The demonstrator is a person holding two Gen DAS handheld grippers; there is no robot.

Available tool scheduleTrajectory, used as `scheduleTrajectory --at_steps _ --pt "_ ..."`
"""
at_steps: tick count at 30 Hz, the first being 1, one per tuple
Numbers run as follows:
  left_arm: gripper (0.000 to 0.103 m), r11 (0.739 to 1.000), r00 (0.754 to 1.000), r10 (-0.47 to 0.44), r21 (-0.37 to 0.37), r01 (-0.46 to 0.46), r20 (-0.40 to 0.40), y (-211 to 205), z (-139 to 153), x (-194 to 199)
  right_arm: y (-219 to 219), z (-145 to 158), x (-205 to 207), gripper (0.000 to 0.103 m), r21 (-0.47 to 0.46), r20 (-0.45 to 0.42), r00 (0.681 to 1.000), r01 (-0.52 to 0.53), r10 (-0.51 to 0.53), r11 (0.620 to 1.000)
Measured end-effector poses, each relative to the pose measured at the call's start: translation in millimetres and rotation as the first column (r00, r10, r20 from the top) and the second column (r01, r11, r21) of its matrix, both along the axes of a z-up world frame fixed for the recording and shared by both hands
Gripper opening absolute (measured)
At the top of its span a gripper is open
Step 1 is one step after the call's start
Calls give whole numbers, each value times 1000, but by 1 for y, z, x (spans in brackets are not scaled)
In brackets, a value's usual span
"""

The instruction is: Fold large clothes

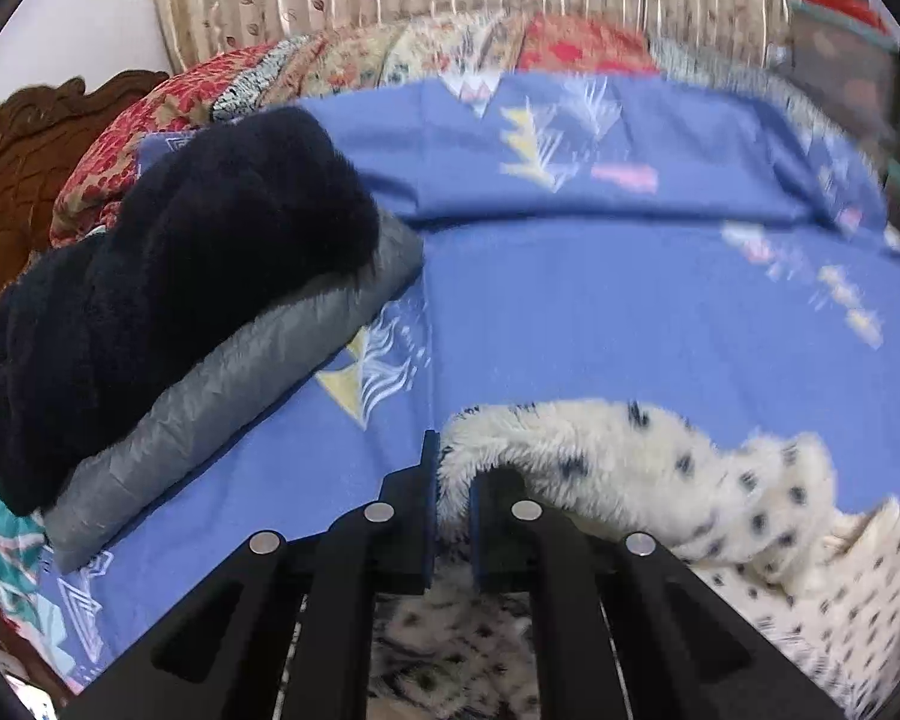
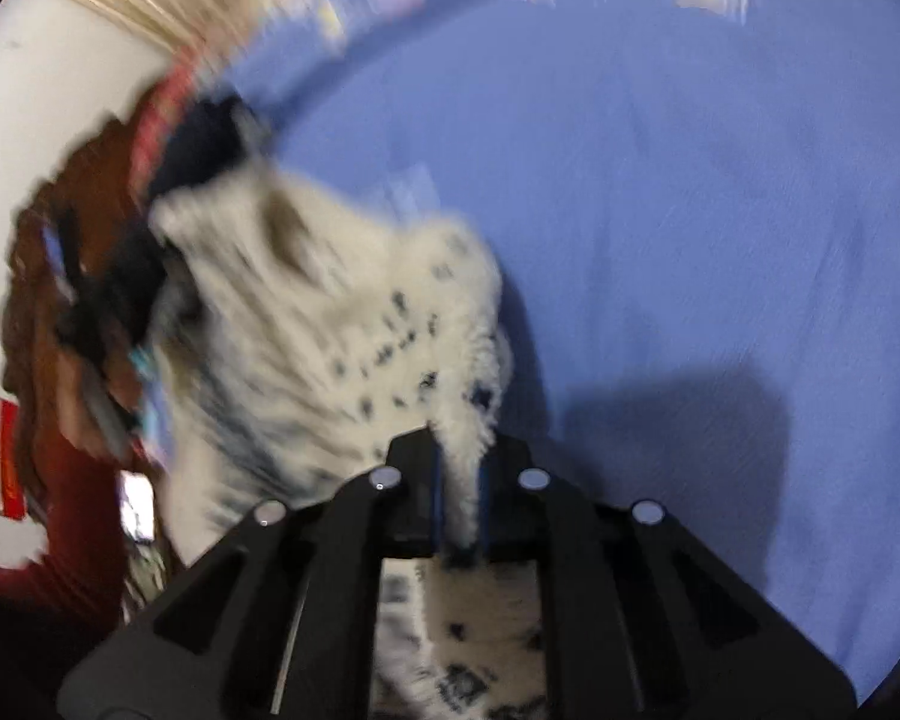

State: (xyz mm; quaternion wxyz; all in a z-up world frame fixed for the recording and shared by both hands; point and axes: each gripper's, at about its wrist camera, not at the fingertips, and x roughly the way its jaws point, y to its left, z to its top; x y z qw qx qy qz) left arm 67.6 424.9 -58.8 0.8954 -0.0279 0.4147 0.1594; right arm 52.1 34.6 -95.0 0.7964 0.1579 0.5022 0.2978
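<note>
Two tongs grip one spotted fleece [image 1: 660, 468]. Left wrist view: left tongs [image 1: 452, 516], nearly closed, pinch its edge at lower centre, over the blue bed [image 1: 600, 312]; folded clothes [image 1: 168, 300] lie left. Right wrist view, blurred: right tongs [image 2: 461, 498] clamp fleece [image 2: 330, 324] at lower centre.

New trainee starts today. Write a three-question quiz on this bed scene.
1. True or false: both hand-held grippers are shut on the white fluffy black-spotted garment.
2. What lies directly under the black fuzzy folded garment?
A. grey quilted folded garment
B. red pillow
C. bare floor
3. Fill in: the bed is covered by a ____ patterned sheet.

Key:
1. True: left hand-held gripper, right hand-held gripper.
2. A
3. Blue
</note>
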Motion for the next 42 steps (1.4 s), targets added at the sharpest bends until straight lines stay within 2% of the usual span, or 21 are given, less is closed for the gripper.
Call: scheduleTrajectory --at_steps 3,5,9,12,13,14,16,18,19,21,26,28,30,32,33,36,38,39,40,41,42 --pt "31 999 996 8 -49 -4 92 -1 38 -1 -17 96 22 7 46 205 977 52 -60 998" --pt "31 997 989 19 -78 -7 147 -1 62 5 -18 155 50 7 26 325 942 77 -81 997" --pt "31 995 978 95 -60 -86 183 -3 88 48 3 193 129 7 -104 427 899 153 -95 983" --pt "31 989 981 144 -42 -139 134 1 79 97 33 173 206 9 -165 442 890 207 -115 964" --pt "31 987 982 163 -9 -163 100 3 68 119 42 152 234 18 -212 432 892 244 -133 946" --pt "31 985 985 167 24 -168 52 4 53 139 45 139 244 42 -239 417 896 270 -152 933" --pt "31 986 981 150 93 -139 -122 3 7 172 39 83 263 66 -233 295 928 301 -228 925" --pt "31 991 960 108 106 -83 -257 2 -36 183 27 50 262 66 -167 185 952 277 -246 946" --pt "31 992 957 94 105 -68 -275 1 -45 179 14 27 251 66 -139 115 966 246 -231 959" --pt "31 996 961 33 91 -8 -274 -3 -52 163 -8 2 219 68 -134 70 979 197 -189 971" --pt "33 989 964 -120 60 138 -235 -5 -28 94 -64 -33 111 81 -309 95 987 155 -132 938" --pt "33 985 966 -147 52 162 -213 -3 -14 56 -84 -52 80 82 -314 38 988 156 -152 937" --pt "33 985 968 -156 46 168 -196 -2 -7 26 -100 -66 48 72 -226 -57 984 150 -167 963" --pt "33 984 967 -174 13 179 -187 -2 -1 -11 -108 -71 25 6 -154 -101 982 141 -158 978" --pt "33 984 967 -174 5 178 -184 -3 0 -28 -112 -65 21 6 -162 -83 982 154 -169 975" --pt "33 985 967 -171 -30 169 -187 -14 5 -80 -141 -13 37 5 -333 113 964 267 -242 904" --pt "33 980 964 -193 -75 182 -180 -26 9 -110 -163 26 58 7 -497 314 907 410 -282 765" --pt "33 977 962 -208 -76 197 -178 -33 9 -119 -175 39 71 13 -572 397 875 473 -278 671" --pt "33 973 957 -229 -62 221 -176 -44 10 -131 -186 45 82 43 -620 419 860 506 -293 599" --pt "33 970 953 -244 -42 241 -178 -55 11 -142 -198 51 86 61 -633 418 839 544 -349 551" --pt "33 966 950 -256 -33 255 -180 -63 12 -149 -202 58 79 61 -571 404 830 557 -385 603"
